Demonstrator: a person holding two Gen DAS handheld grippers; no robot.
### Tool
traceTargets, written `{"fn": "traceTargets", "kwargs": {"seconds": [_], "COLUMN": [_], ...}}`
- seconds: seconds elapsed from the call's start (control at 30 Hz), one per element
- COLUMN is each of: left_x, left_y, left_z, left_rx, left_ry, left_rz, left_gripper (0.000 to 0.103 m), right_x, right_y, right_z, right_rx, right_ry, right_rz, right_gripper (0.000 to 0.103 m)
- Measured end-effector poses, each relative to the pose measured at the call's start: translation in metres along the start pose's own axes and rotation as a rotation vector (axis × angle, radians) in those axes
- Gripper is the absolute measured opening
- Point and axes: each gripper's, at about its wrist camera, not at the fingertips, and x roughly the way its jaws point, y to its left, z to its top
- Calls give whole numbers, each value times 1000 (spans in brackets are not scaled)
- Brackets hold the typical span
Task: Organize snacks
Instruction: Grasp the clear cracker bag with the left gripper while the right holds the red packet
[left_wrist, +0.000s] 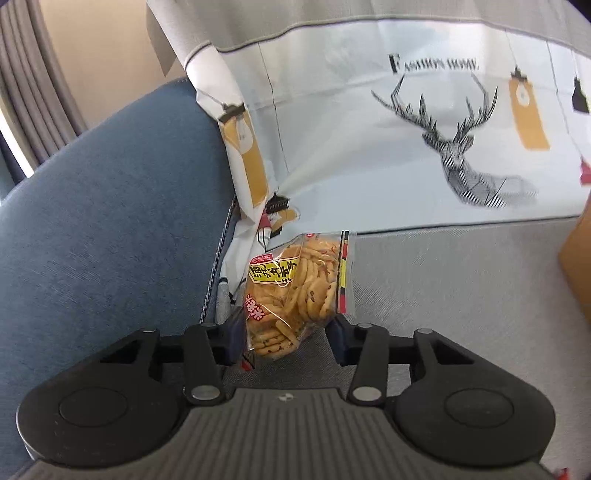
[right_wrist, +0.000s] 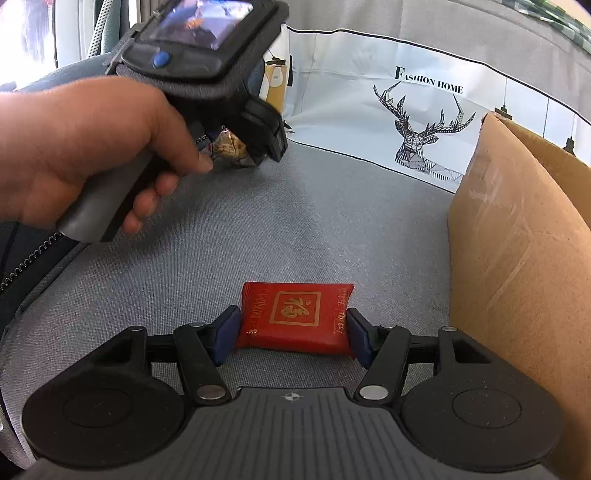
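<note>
Crackers (left_wrist: 295, 291) sat in a clear bag on the grey cushion (left_wrist: 461, 280) by the blue armrest (left_wrist: 110, 221); your left gripper (left_wrist: 284, 339) had the bag's near end between its pads, right pad seemingly just off the film, so not clamped as far as I could tell. Your right gripper (right_wrist: 291, 332) was clamped on the red packet's (right_wrist: 295, 317) two short ends, cardboard box (right_wrist: 517, 258) just beside. Both looked light; film is slippery and the crackers brittle, so you'd want to pinch low across the bulk, gently
</note>
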Motion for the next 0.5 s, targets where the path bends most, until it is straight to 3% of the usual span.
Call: {"fn": "traceTargets", "kwargs": {"seconds": [0.13,0.33,0.5], "left_x": [-24,-61,-83], "left_y": [11,34,36], "left_z": [5,-16,-43], "left_rx": [-71,-244,-284], "left_ry": [14,152,253], "left_rz": [-64,-184,-230], "left_gripper": [50,51,53], "right_x": [-1,-2,-4], "right_y": [-2,-3,-2], "right_z": [1,1,0], "right_rx": [4,5,-4], "right_ry": [-9,-11,-1], "right_rz": [-6,-14,-7], "right_gripper": [63,63,63]}}
